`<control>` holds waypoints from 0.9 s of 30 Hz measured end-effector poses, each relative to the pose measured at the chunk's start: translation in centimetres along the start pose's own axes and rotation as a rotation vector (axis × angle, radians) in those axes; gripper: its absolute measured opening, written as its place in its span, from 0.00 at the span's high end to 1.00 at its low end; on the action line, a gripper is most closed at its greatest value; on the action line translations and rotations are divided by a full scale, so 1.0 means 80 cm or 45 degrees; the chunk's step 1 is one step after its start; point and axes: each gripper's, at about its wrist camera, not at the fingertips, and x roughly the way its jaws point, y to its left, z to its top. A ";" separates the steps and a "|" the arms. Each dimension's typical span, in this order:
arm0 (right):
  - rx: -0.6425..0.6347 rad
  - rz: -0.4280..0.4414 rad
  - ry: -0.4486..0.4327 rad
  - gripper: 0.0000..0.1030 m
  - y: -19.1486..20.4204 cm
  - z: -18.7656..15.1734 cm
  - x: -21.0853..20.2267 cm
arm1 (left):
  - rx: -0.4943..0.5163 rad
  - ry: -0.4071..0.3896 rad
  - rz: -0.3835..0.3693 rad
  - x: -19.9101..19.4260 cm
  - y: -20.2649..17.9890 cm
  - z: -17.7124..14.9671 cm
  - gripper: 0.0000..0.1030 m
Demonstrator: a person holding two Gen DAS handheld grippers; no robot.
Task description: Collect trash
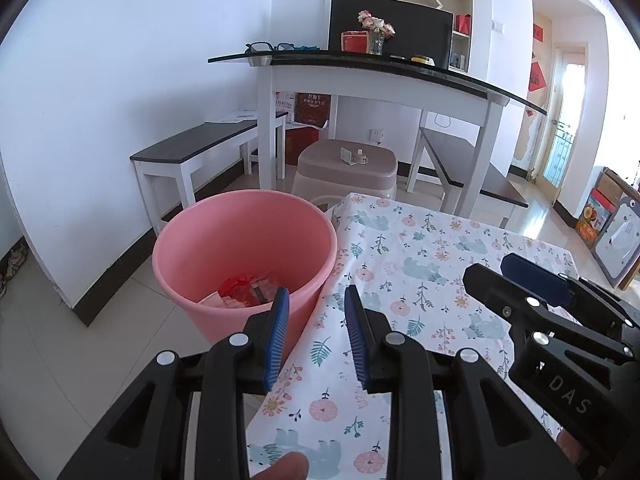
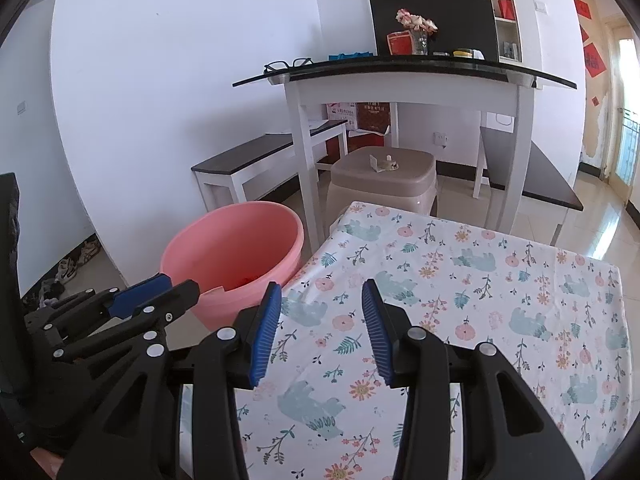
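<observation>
Flowers and little bears cover the cloth on the surface [image 2: 460, 280] right under both tools. Nearest of all, the left hand-held gripper [image 1: 316, 336] has its blue pads spread apart, and nothing is between them. The right hand-held gripper [image 2: 320, 332] is spread too, a bit wider, and it holds nothing as well. Each one shows up at the side of the other one's view, so they sit close together.

Just past the left hand-held gripper, off the left edge of the surface, a pink bucket [image 1: 244, 256] stands on the floor. Down inside it lies some trash [image 1: 248, 290], red and crinkly, with pale bits beside it. So some trash is already in.

On the cloth in front of the hand-held grippers I see no trash left at all. It looks like the job is nearly done, or done.

Farther off is a brown stool [image 2: 384, 180] with some small things on top; I cannot tell if they are trash. Behind it stands a white table with a dark glass top [image 2: 404, 70], and flowers in a vase [image 2: 418, 30] on it.
</observation>
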 end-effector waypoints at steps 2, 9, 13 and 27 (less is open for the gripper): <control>0.003 0.001 0.003 0.59 -0.001 -0.001 0.000 | 0.001 0.002 -0.001 0.001 -0.001 0.000 0.73; 0.002 -0.004 0.002 0.59 -0.002 -0.003 0.000 | -0.015 0.011 0.000 0.004 0.001 0.000 0.73; -0.001 -0.009 0.004 0.59 -0.002 -0.002 0.001 | -0.021 0.022 0.002 0.008 0.004 -0.001 0.73; -0.010 -0.016 0.000 0.59 -0.004 -0.004 0.002 | -0.021 0.018 0.004 0.009 0.003 -0.001 0.73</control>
